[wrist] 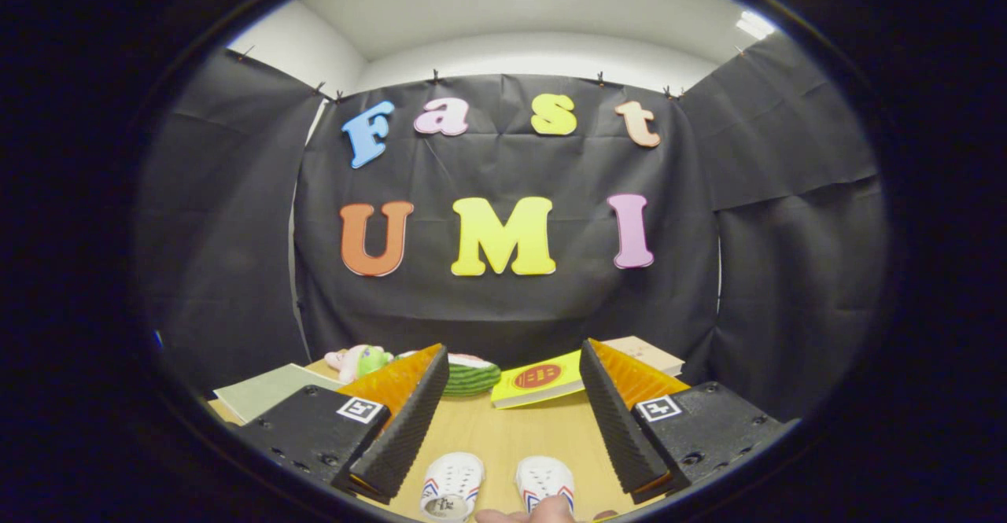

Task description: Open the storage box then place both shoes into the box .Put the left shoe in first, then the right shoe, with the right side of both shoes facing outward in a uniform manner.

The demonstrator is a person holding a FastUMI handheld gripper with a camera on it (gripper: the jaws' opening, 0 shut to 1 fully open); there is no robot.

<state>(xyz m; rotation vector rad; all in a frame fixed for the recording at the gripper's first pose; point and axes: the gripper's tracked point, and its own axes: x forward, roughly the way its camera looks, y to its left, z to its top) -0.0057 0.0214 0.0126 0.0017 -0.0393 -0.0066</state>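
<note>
White shoes (496, 485) sit paired on the table (503, 429), nearer than the yellow book (537, 380), between the wide-open, empty claw (503, 409) fingers; mistaking left for right would probably spoil the order.

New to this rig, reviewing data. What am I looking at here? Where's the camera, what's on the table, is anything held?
No robot arm: a person carries a handheld two-finger gripper, and the fisheye camera rides on it, looking forward along the fingers. They are spread open and hold nothing. Between them on the wooden table lie two small white shoes, with part of a hand just behind them. Beyond the fingers lie a yellow book, a green striped thing, a plush toy and a pale green book.
</note>
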